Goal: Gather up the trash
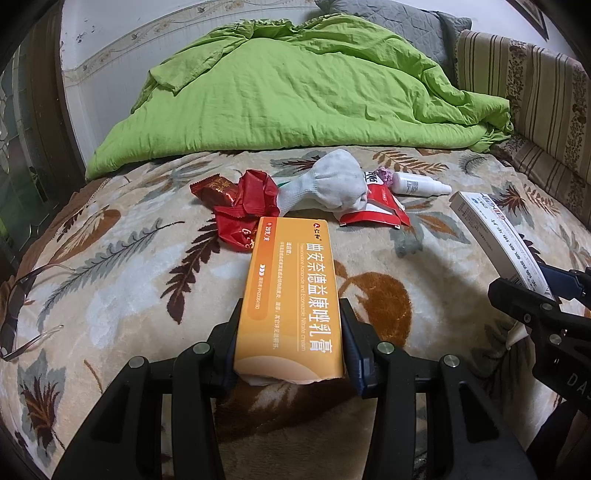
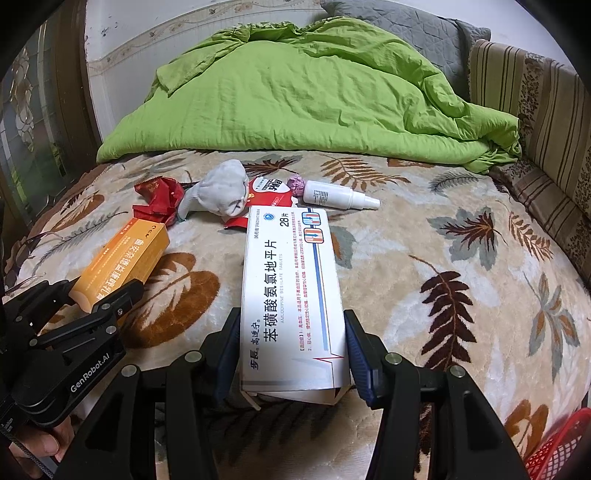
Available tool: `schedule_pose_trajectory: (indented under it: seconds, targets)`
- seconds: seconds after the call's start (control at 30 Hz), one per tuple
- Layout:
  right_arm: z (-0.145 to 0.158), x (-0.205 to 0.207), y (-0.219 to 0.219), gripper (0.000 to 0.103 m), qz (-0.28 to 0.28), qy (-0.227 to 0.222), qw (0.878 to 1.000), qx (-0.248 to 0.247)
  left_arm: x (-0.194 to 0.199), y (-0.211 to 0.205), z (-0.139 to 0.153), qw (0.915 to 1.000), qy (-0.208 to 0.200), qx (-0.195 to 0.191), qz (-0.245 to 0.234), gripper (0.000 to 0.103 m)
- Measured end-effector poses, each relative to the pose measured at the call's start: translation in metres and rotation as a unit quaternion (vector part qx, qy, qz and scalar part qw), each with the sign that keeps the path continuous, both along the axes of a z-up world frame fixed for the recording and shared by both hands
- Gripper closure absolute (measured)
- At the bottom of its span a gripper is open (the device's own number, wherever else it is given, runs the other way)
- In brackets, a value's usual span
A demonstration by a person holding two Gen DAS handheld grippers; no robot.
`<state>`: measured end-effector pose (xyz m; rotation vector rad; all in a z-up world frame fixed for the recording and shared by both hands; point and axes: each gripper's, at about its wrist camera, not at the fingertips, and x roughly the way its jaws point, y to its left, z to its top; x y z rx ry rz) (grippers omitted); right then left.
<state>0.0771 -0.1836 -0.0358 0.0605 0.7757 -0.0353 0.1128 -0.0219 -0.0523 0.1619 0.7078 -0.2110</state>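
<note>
My left gripper [image 1: 291, 314] is shut on an orange medicine box [image 1: 290, 291], held above the bed; it also shows in the right wrist view [image 2: 122, 258]. My right gripper [image 2: 291, 321] is shut on a white medicine box [image 2: 291, 295], also seen in the left wrist view [image 1: 498, 236]. On the leaf-patterned blanket [image 1: 110, 258] lie red wrappers [image 1: 240, 203], a grey-white sock [image 1: 328, 184], a red and white packet [image 1: 376, 206] and a white spray bottle [image 1: 417, 183].
A green quilt [image 1: 295, 92] is heaped at the back, with a grey pillow [image 2: 417, 33] behind it. A striped cushion [image 1: 535, 110] lines the right side. Glasses [image 1: 22, 314] lie at the left. A red basket [image 2: 561, 446] shows at bottom right.
</note>
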Motion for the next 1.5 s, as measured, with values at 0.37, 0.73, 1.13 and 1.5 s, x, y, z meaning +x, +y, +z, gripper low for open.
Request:
schedule_pose_trajectory:
  seconds: [0.37, 0.73, 1.13, 1.5]
  targets:
    - [0.0, 0.0, 0.0, 0.046, 0.0, 0.0, 1.0, 0.0, 0.001, 0.0, 0.0, 1.0, 0.001, -0.001, 0.0, 0.058]
    - [0.0, 0.0, 0.0, 0.046, 0.0, 0.0, 1.0, 0.001, 0.0, 0.0, 0.0, 1.0, 0.001, -0.001, -0.001, 0.058]
    - [0.033, -0.071, -0.067, 0.046, -0.039, -0.007, 0.995, 0.096, -0.028, -0.049, 0.023, 0.9945, 0.017, -0.028, -0.1, 0.058]
    - [0.037, -0.243, -0.216, 0.046, -0.237, 0.007, 0.965, 0.114, -0.125, -0.196, 0.096, 0.9346, 0.058, -0.087, -0.34, 0.058]
